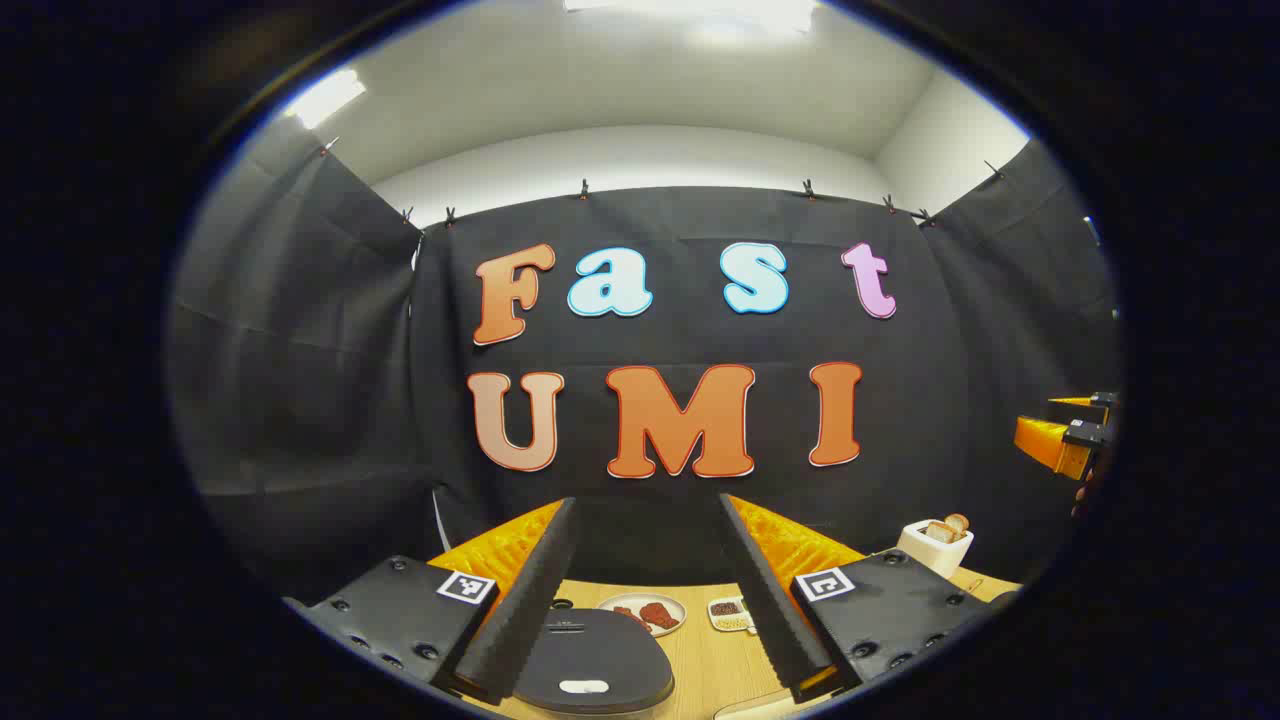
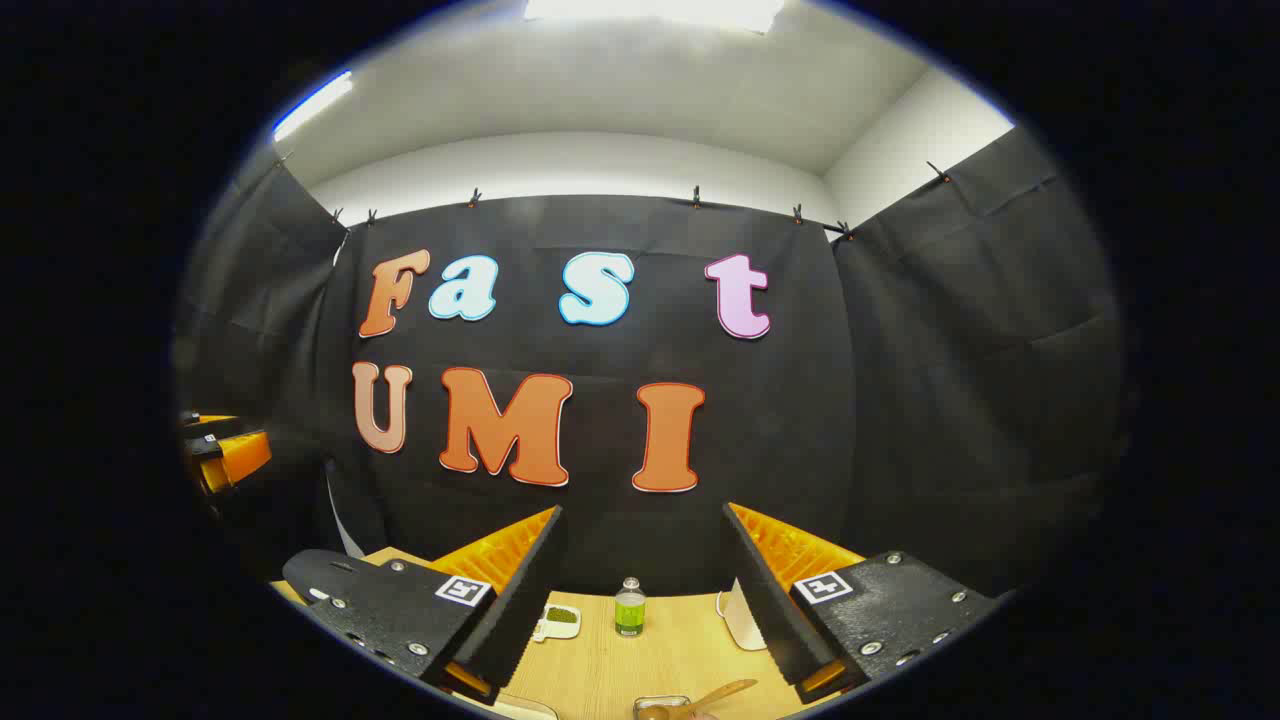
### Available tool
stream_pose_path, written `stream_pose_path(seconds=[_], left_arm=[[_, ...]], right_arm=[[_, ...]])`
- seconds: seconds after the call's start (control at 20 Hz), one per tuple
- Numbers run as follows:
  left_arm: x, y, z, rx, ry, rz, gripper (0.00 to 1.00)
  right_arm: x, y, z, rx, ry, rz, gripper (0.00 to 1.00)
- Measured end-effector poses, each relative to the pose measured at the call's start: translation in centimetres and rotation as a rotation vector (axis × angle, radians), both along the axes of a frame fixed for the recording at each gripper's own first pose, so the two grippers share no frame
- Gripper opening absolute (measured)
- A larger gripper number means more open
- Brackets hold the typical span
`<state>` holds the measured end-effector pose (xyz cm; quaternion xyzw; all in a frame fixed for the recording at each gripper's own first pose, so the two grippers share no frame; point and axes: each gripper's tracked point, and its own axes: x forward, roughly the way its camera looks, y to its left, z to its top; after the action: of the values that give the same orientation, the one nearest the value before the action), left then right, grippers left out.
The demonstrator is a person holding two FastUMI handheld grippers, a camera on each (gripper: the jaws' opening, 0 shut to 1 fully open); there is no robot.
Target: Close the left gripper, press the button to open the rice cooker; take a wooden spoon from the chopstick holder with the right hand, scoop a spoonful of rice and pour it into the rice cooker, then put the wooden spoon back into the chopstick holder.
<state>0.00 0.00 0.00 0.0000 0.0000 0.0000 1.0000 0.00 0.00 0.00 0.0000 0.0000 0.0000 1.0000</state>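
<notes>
Right now both the left gripper (image 1: pixel 648 590) and right gripper (image 2: pixel 645 600) hang spread wide above the table (image 2: pixel 600 670), rice cooker (image 1: pixel 590 660) lid down, wooden spoon (image 2: pixel 715 697) untouched

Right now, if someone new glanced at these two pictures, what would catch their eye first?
In the left gripper view, the open left gripper frames a dark rice cooker with its flat lid closed on the pale wooden table, with a round plate of reddish food behind it. In the right gripper view, a small green-filled bottle stands between the open right gripper's fingers.
</notes>
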Motion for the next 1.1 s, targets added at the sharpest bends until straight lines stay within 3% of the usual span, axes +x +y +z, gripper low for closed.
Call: stream_pose_path(seconds=[0.1,0.15,0.6,1.1], left_arm=[[-0.3,-0.2,-0.2,-0.005,0.013,0.004,0.90],[-0.4,-0.2,-0.1,-0.007,0.015,0.006,0.97],[-0.3,-0.1,1.9,-0.034,0.000,0.000,0.97],[0.4,1.1,4.0,0.040,-0.051,0.013,0.97]], right_arm=[[-0.2,-0.3,0.0,-0.001,0.002,0.007,0.96],[-0.4,-0.4,0.0,-0.001,0.000,0.011,0.96],[-0.6,-1.4,-0.3,0.002,0.011,0.015,0.96],[-0.8,-1.9,-1.9,0.023,0.034,-0.002,0.96]])
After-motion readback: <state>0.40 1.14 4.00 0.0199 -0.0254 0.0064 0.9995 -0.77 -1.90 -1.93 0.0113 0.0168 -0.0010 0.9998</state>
